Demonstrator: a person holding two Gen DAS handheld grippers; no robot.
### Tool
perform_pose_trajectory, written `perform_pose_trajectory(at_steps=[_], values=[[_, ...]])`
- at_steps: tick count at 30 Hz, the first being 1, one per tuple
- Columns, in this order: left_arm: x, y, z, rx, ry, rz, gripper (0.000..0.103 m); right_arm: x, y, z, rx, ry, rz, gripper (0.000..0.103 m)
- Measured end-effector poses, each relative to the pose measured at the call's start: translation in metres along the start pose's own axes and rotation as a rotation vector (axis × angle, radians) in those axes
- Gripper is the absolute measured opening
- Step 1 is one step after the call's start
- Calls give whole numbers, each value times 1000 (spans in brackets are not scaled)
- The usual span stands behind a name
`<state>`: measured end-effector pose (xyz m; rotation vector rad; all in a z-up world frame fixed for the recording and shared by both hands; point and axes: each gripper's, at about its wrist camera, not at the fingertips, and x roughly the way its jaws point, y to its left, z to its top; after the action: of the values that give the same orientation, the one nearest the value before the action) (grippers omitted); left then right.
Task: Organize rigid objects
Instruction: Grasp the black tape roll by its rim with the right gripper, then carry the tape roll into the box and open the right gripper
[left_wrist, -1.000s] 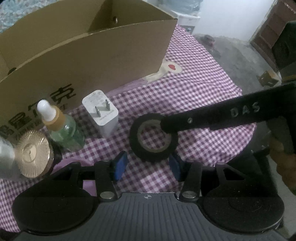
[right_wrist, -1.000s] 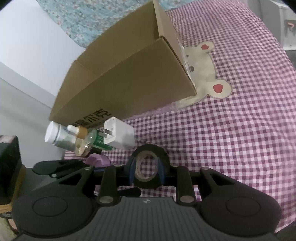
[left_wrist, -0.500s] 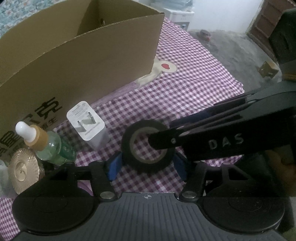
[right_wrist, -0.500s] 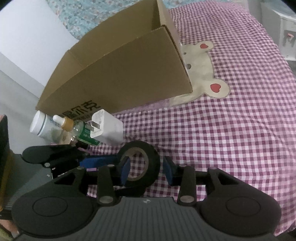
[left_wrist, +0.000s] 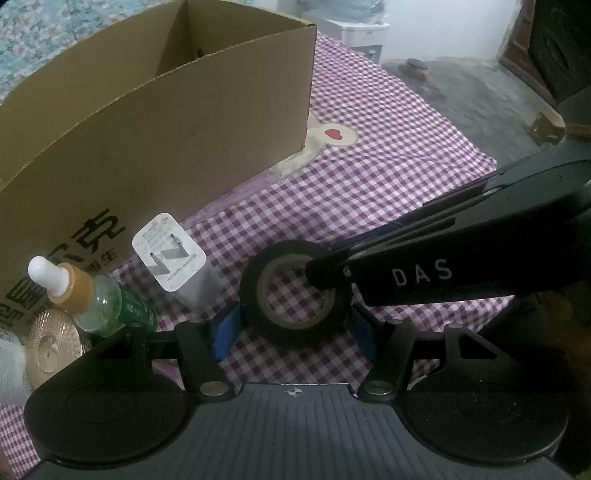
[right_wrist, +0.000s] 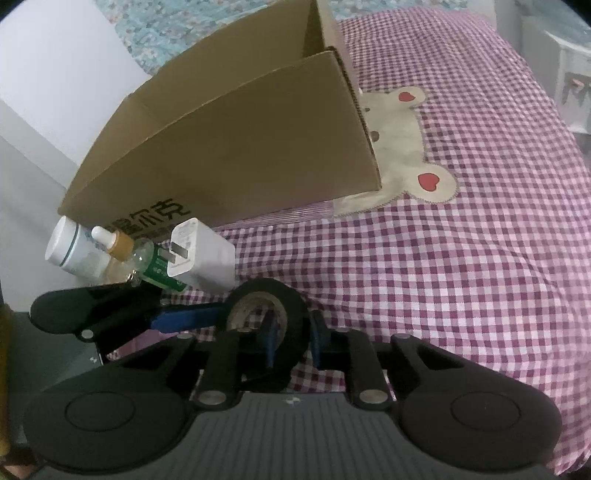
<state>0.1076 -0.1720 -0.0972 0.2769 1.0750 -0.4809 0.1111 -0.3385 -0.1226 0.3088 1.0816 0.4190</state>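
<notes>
A black tape roll (left_wrist: 295, 291) lies on the purple checked cloth, also in the right wrist view (right_wrist: 269, 314). My right gripper (right_wrist: 293, 345) is shut on the roll's wall, one blue pad inside the hole and one outside. My left gripper (left_wrist: 293, 330) is open, its blue pads on either side of the roll, the left pad touching or nearly touching it. The right gripper's black finger (left_wrist: 406, 273) crosses the left wrist view over the roll. An open cardboard box (left_wrist: 155, 122) stands behind, also in the right wrist view (right_wrist: 236, 147).
A white plug charger (left_wrist: 173, 258), a green dropper bottle (left_wrist: 92, 299), a gold-lidded jar (left_wrist: 51, 343) and a white bottle (right_wrist: 74, 251) stand in front of the box at the left. A bear patch (right_wrist: 406, 147) lies on the cloth right of the box. Bare floor (left_wrist: 461, 74) lies beyond the cloth's edge.
My right gripper let go of the roll's outside and now pinches its wall. My left gripper moved forward so its open pads flank the roll.
</notes>
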Motion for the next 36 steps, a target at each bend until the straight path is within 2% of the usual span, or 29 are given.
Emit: perform_pose_trajectory(at_steps=[9, 17, 22, 26, 30, 33, 36], values=[[-21, -2, 3, -8, -32, -2, 63, -17, 8, -2, 21, -30, -7, 20], [-85, -6, 8, -9, -173, 31, 62, -76, 38, 3, -15, -147, -6, 20], [-133, 10, 21, -36, -278, 94, 63, -112, 76, 25, -107, -255, 20, 20], [-156, 40, 41, -93, -312, 132, 62, -117, 103, 61, -179, -295, 71, 20], [-154, 71, 65, -145, -280, 168, 62, -99, 120, 105, -221, -269, 122, 20], [-141, 97, 80, -199, -213, 172, 62, -70, 125, 138, -214, -196, 156, 20], [-118, 128, 90, -279, -118, 130, 62, -33, 121, 167, -184, -92, 177, 20]])
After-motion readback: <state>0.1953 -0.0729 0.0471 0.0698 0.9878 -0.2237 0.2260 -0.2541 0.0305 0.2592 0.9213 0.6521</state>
